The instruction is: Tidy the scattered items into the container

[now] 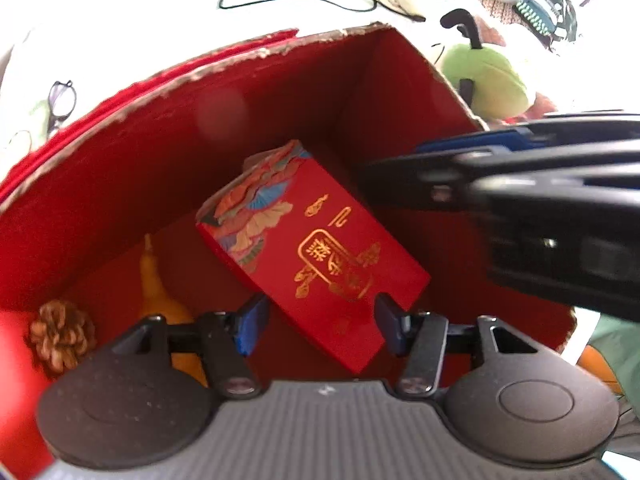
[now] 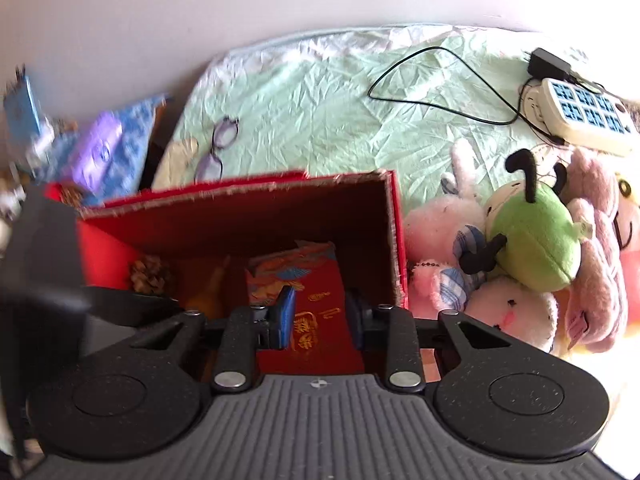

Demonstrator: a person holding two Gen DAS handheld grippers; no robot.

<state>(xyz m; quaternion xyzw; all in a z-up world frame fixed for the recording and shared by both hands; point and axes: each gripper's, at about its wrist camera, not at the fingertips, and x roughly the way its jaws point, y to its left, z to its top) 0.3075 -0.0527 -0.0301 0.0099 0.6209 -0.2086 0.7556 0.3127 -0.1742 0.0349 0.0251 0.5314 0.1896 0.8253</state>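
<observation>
Left gripper [image 1: 316,326], jaws half-open and empty, hovers at 6 o'clock of the red packet [image 1: 312,252]; its long axis runs 11-to-5, toward the nearer right gripper [image 2: 320,320], whose narrowed jaws flank it.

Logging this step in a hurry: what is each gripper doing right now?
Left gripper: open, over the small red box, not pressing it.
Right gripper: jaws either side of the box; grip cannot be told.

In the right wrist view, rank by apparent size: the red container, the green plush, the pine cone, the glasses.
1. red container
2. green plush
3. glasses and pine cone look about alike; the glasses lie farther from the camera, so I won't rank them.
</observation>
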